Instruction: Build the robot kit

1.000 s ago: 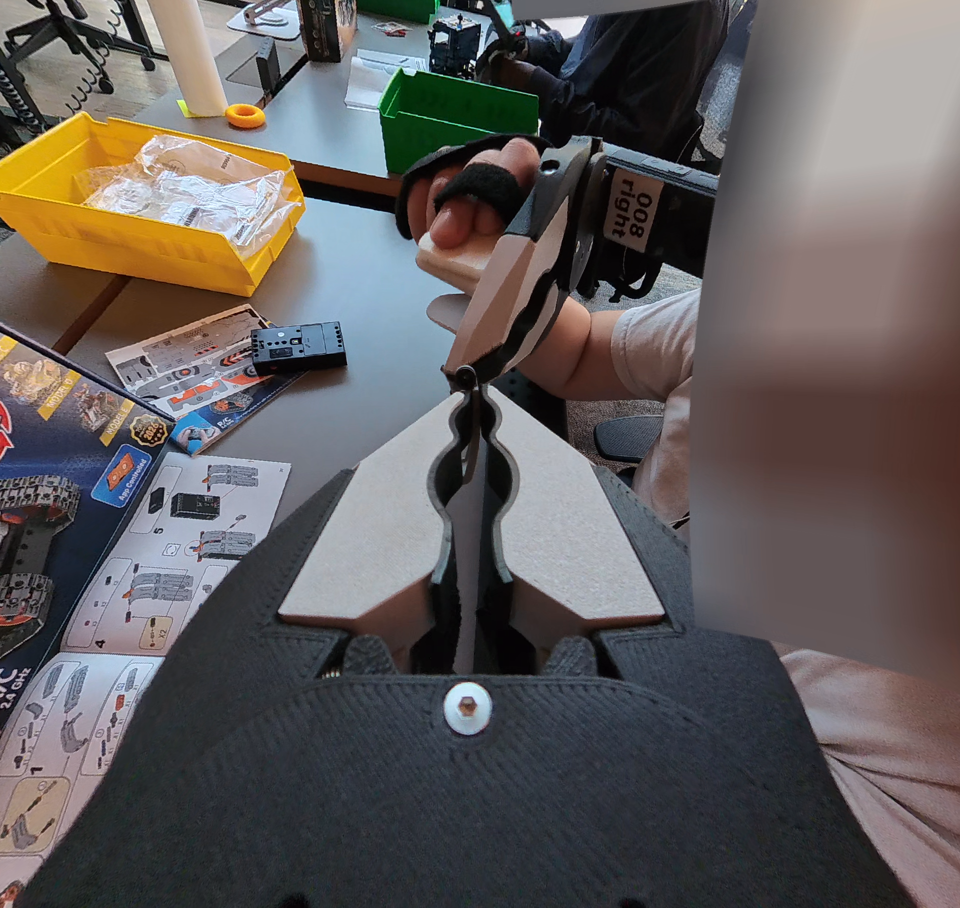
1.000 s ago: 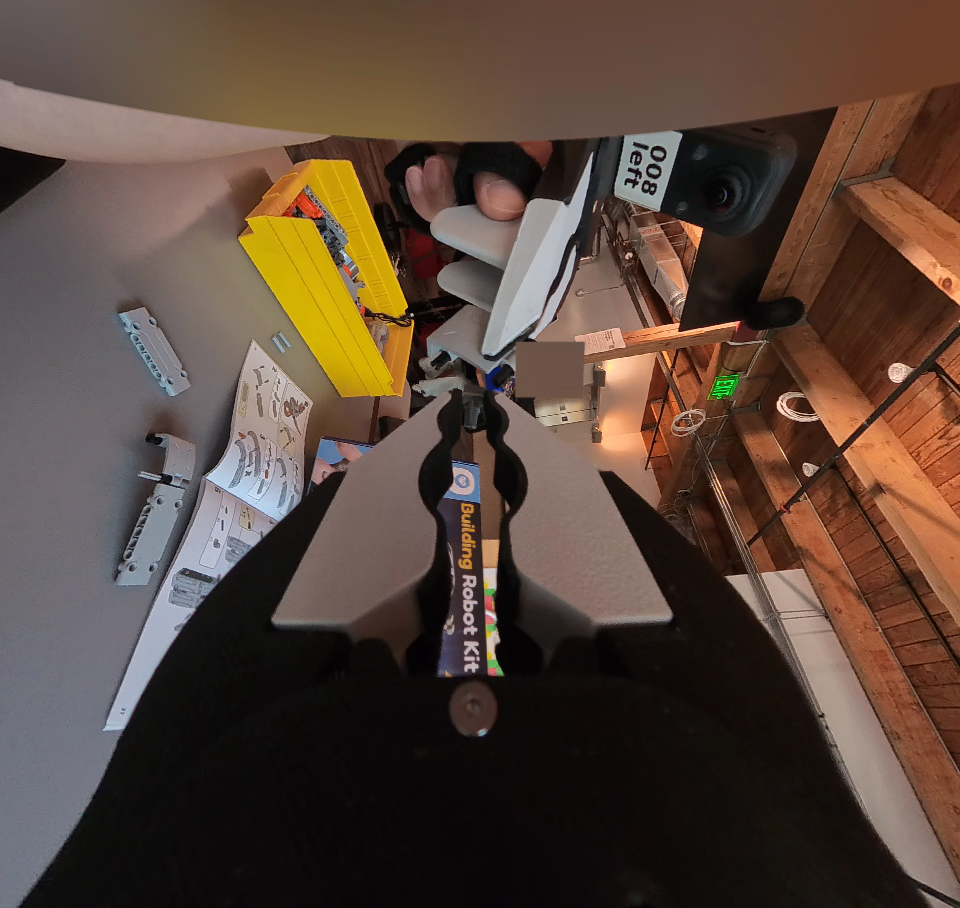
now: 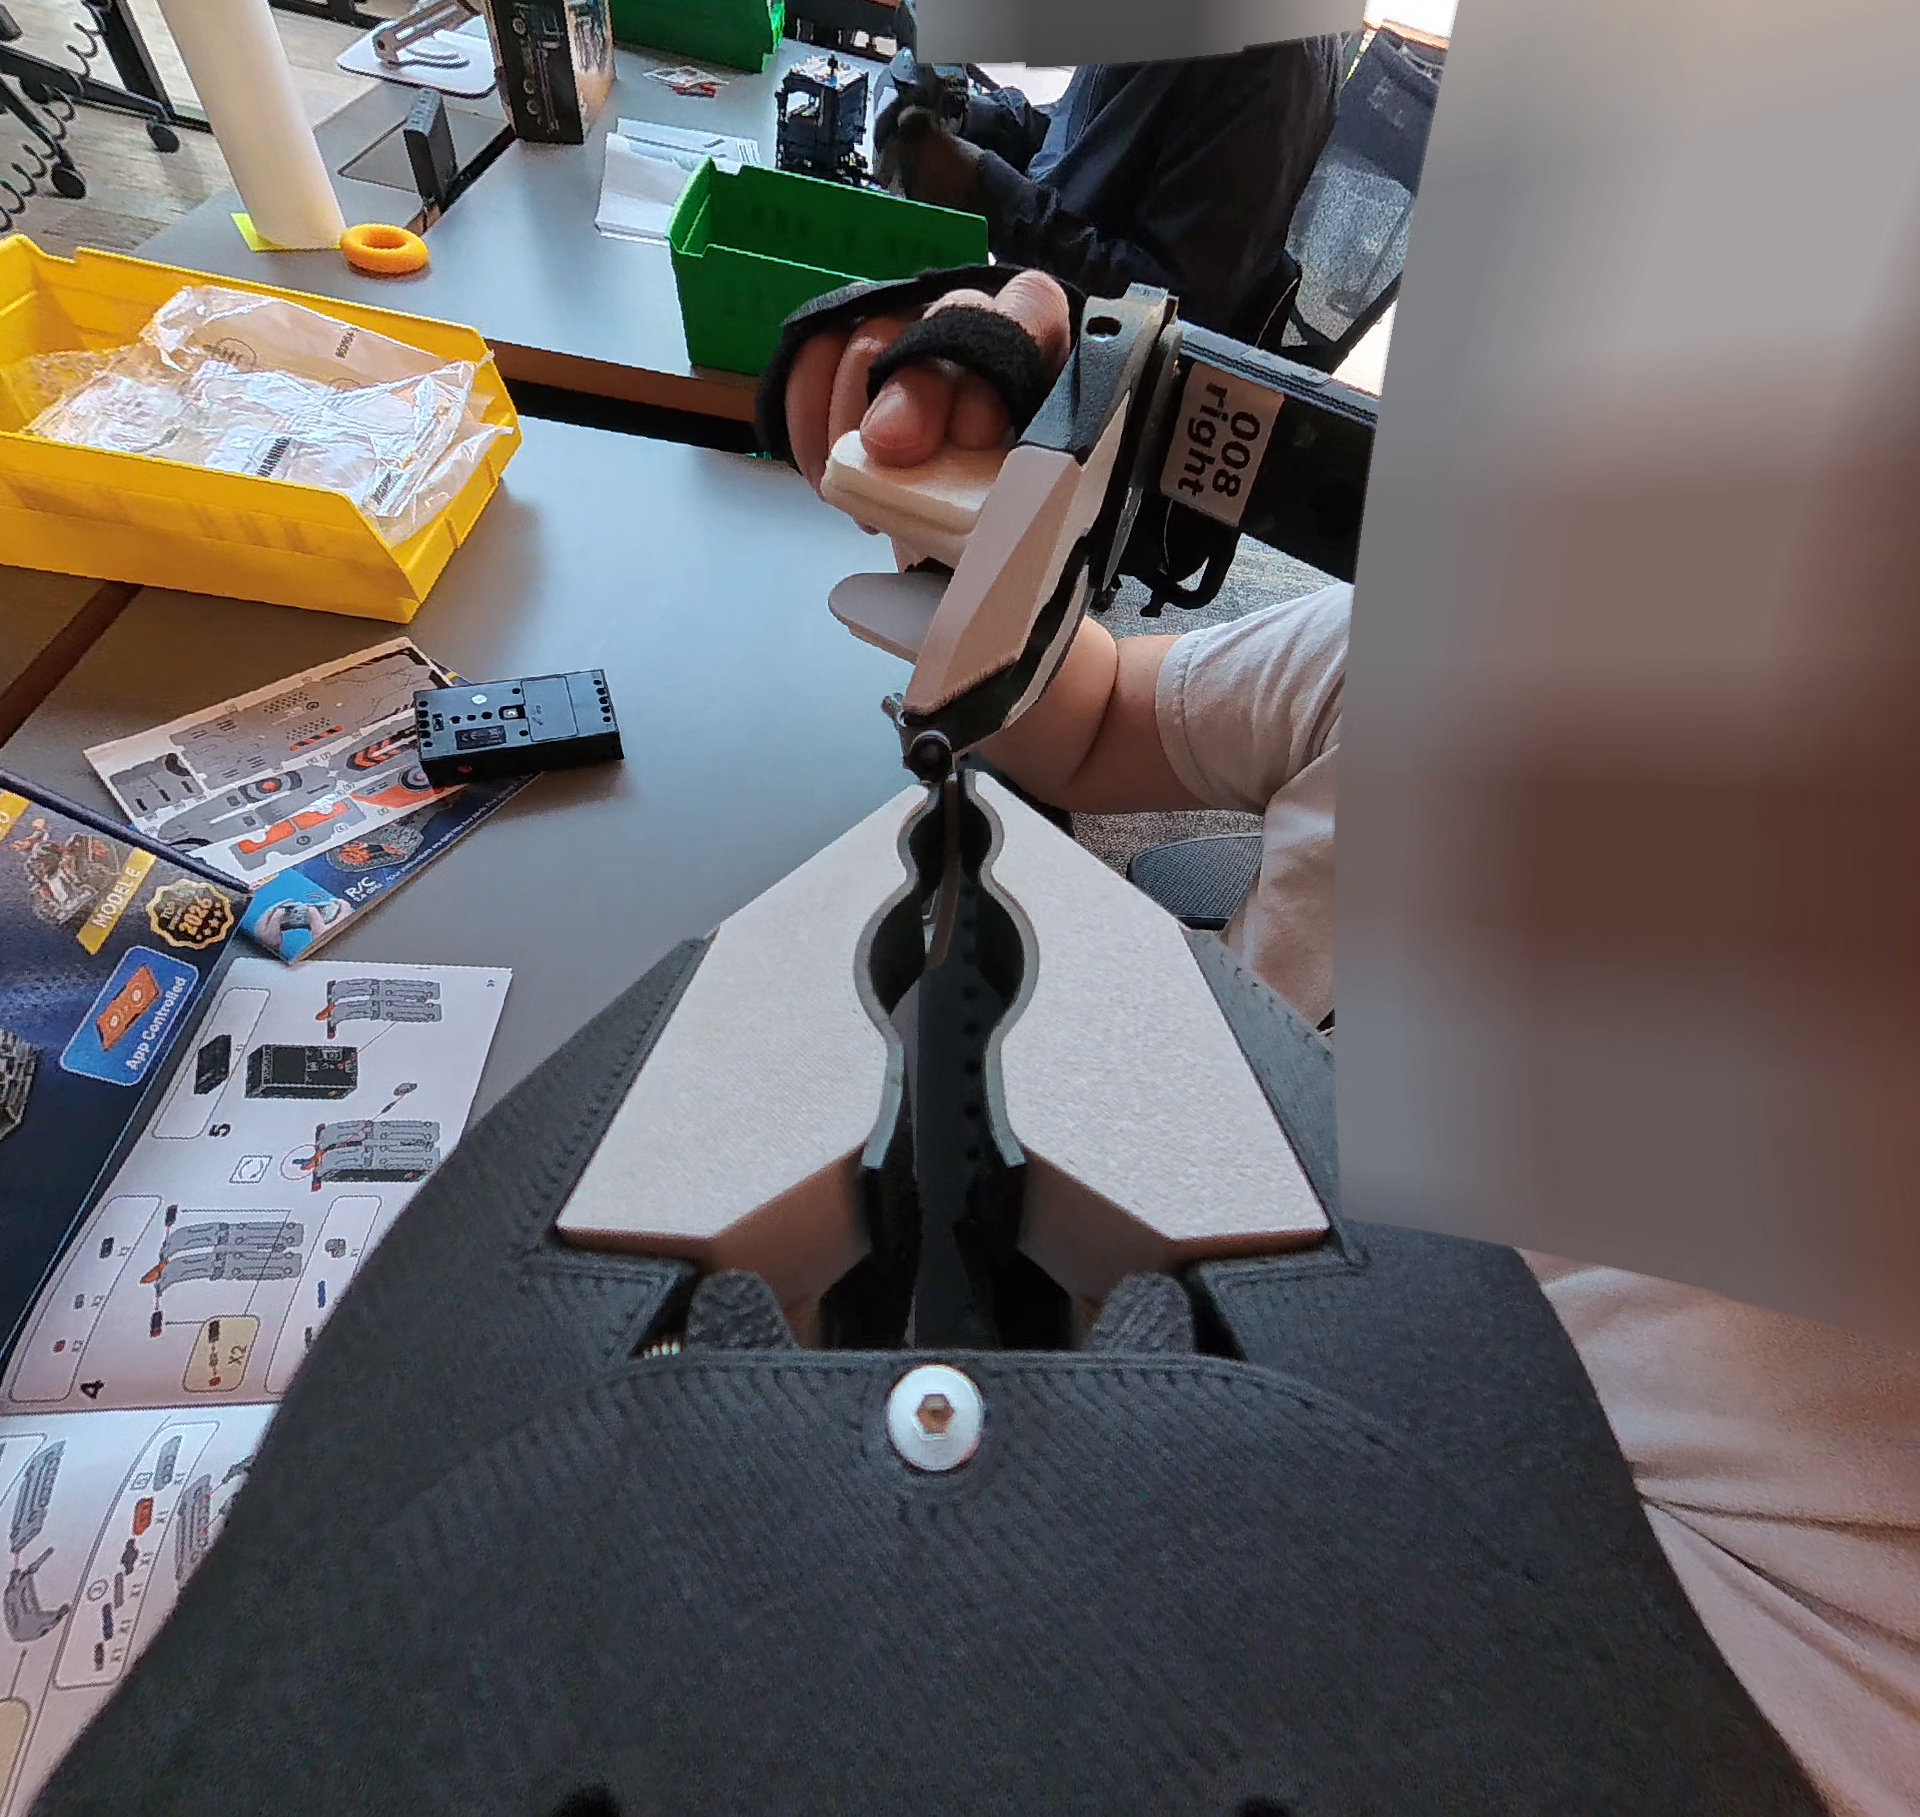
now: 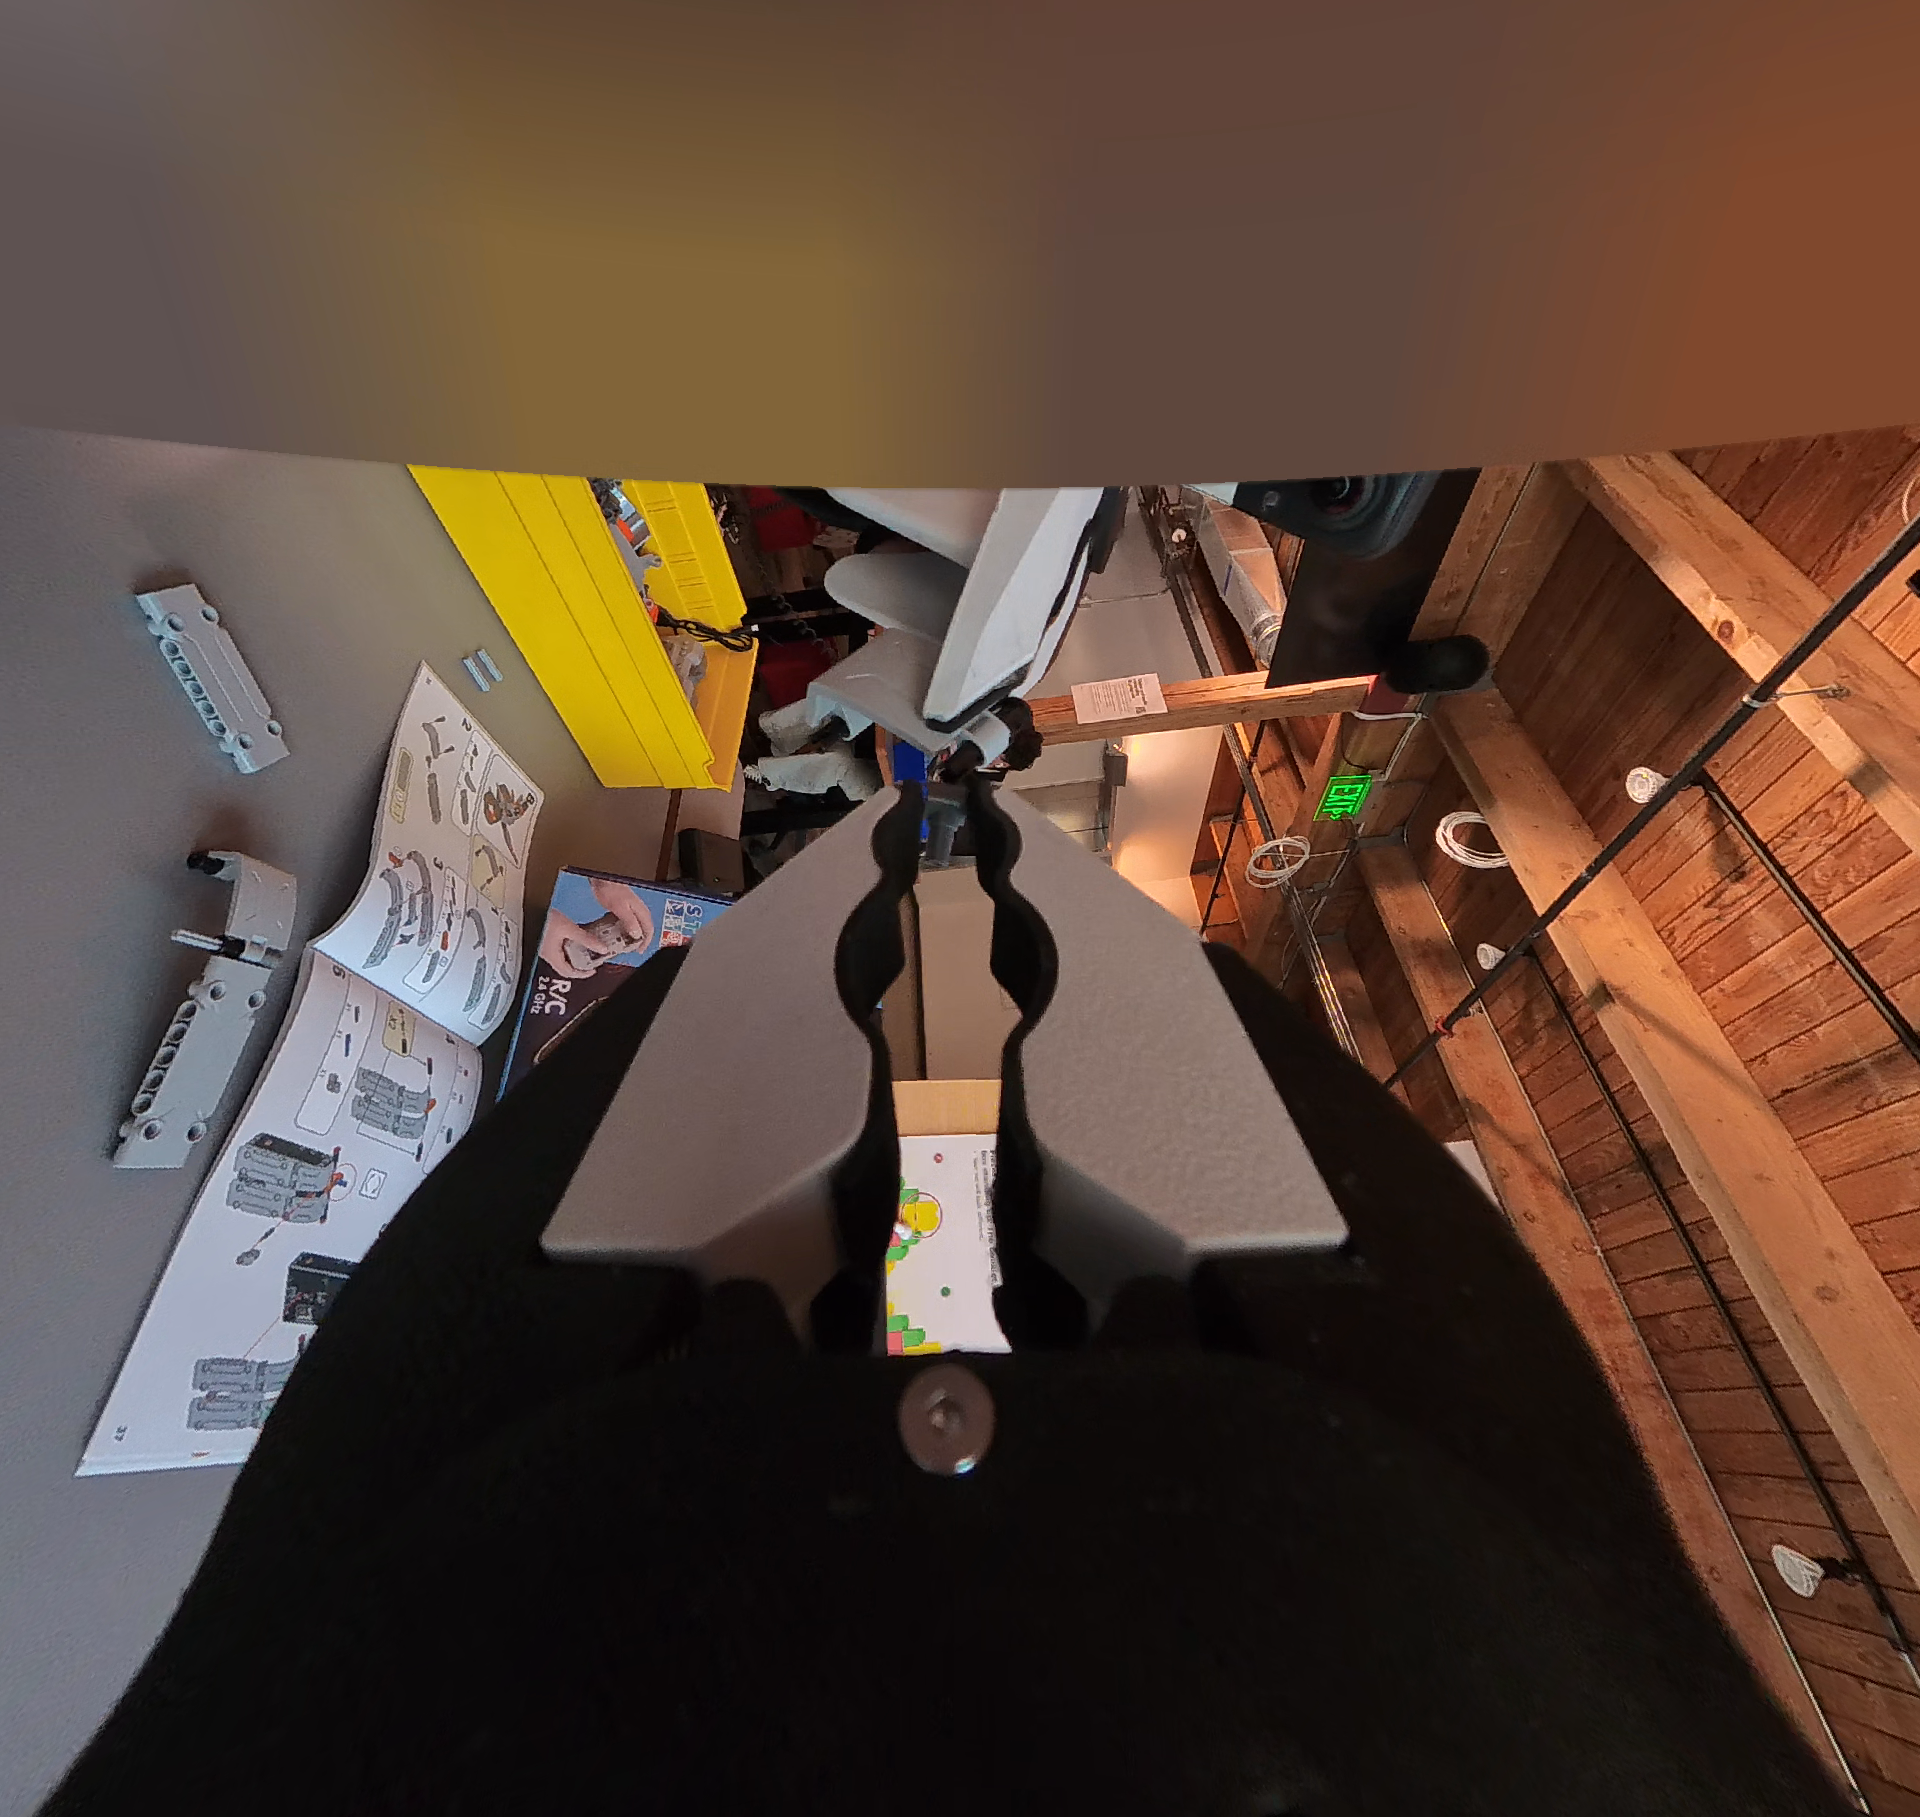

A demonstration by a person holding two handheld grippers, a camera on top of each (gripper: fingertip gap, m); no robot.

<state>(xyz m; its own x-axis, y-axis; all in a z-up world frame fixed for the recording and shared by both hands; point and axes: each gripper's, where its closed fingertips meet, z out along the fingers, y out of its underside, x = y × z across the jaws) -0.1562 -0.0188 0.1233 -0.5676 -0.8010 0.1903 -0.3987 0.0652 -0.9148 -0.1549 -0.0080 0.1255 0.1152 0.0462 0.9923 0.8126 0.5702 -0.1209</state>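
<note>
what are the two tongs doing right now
Left tongs: shut on a black holed beam.
Right tongs: slightly apart, small grey piece at the tips; grip cannot be told.

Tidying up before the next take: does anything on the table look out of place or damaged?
Nothing looks damaged or spilled. Slightly untidy: the black module lies askew across a printed leaflet, crumpled plastic bags fill the yellow bin, and grey parts lie loose beside the instruction booklet.
</note>
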